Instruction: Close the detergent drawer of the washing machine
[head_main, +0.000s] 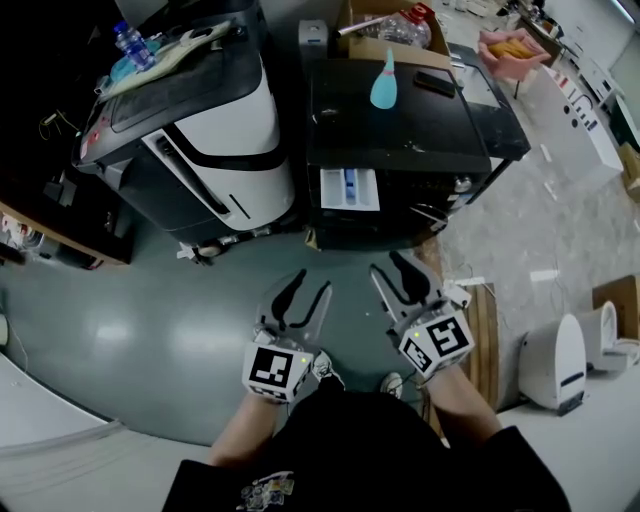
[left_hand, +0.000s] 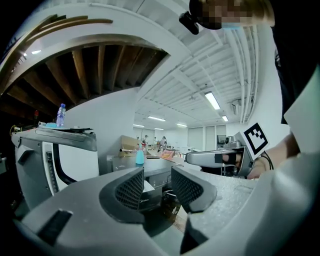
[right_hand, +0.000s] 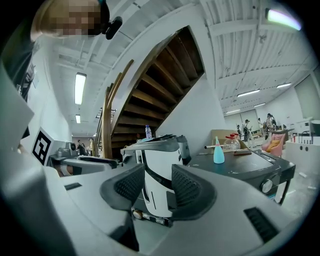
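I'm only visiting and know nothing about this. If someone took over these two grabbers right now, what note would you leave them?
Left gripper: jaws apart, nothing between them.
Right gripper: jaws apart, nothing between them.
Both are held short of the black washing machine and touch nothing.
Detergent drawer: pulled out of the machine's front.
Done: drawer not yet closed.
Left: push the drawer fully in.

Black washing machine (head_main: 400, 130), white detergent drawer (head_main: 349, 189), pale turquoise bottle (head_main: 384, 84), grey-green floor (head_main: 130, 330)

in front of you the grey floor (head_main: 150, 330) carries the black washing machine (head_main: 400, 130), a white-and-black machine (head_main: 215, 130) just beside it, and a small white unit (head_main: 557, 365) at right.
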